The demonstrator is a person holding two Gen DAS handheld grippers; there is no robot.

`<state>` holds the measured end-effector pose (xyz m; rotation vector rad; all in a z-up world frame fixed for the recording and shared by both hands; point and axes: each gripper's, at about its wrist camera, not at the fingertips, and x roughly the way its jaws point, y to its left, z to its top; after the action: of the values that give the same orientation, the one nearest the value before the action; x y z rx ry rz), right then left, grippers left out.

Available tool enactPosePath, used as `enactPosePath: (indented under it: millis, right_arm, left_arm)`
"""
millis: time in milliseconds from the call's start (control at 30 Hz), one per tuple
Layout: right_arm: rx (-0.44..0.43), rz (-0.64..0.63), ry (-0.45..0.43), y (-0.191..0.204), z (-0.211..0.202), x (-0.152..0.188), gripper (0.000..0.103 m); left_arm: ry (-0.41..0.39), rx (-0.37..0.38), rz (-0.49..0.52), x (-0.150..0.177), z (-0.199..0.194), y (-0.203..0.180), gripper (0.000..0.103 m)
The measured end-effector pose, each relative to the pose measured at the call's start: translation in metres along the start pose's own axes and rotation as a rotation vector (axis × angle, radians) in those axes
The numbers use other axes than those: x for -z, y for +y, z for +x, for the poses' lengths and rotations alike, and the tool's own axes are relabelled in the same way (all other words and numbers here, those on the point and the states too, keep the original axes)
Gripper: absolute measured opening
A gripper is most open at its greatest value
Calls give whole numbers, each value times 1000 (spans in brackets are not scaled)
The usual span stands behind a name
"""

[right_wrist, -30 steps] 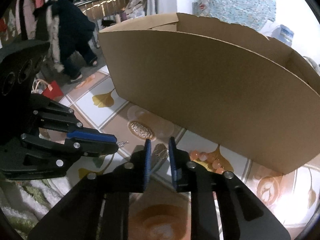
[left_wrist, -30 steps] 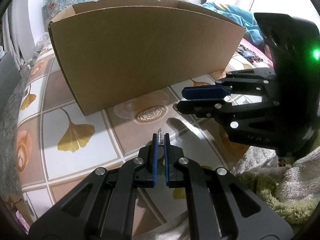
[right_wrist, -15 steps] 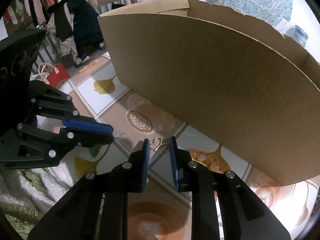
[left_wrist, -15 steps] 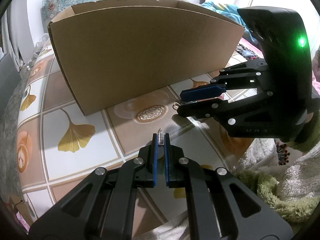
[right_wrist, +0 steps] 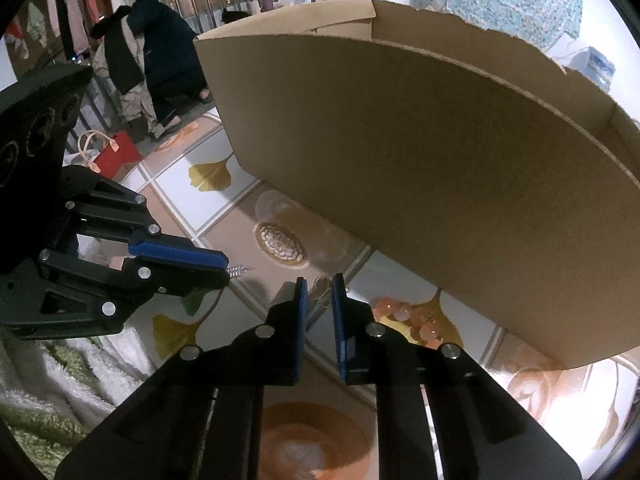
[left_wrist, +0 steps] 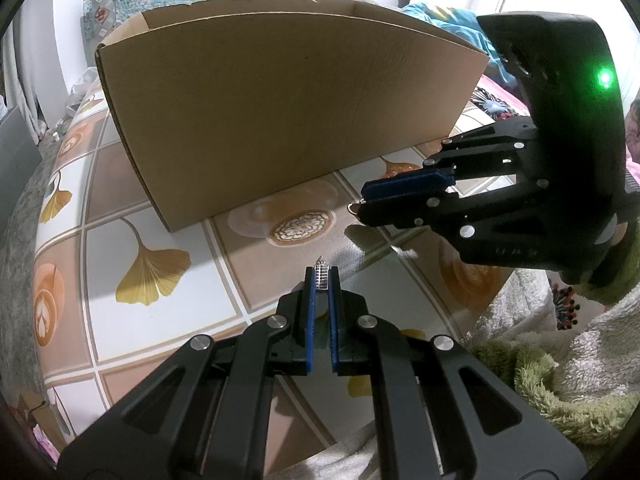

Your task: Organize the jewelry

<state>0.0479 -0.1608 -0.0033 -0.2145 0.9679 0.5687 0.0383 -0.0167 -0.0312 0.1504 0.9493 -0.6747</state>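
Right wrist alone shows orange beads point(right_wrist: 404, 318) beside box point(right_wrist: 440, 184).

Each fisheye view is taken from close above its own black gripper, angled down at the ginkgo-patterned tabletop point(left_wrist: 152, 276); the brown cardboard box point(left_wrist: 280, 120) and opposite gripper are shared.

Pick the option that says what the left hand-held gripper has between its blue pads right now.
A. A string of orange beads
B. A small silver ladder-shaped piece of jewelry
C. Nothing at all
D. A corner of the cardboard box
B: in the left wrist view the left hand-held gripper is shut on a small silver ladder-shaped piece of jewelry poking out past its tips, while the orange beads lie on the tablecloth near the cardboard box.
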Motion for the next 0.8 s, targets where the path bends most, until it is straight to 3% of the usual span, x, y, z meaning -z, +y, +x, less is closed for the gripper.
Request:
enactPosePath:
  millis: [133,367,467,700,767,800]
  right_arm:
    - [8,-7,-12,1,-2,-2,14]
    - [-11,-4,20,-3,7,-2,30]
    - [-19,-11,30,-1,8,-3,32]
    - [-4,-55,63,3,10,-5,29]
    - [1,-48,66,1,10,-6,20]
    - [-7,-34,67,-2,11,-7,20]
  left_arm:
    - [1,1,2,0,0,0,5]
    - [1,1,0,-1,1,-1,5]
    - [2,2,1,0,1,0,5]
    - [1,0,3,-1,2,0,5]
    - [0,0,2,-1,2,0,5]
    - [0,1,2,-1,2,0,5]
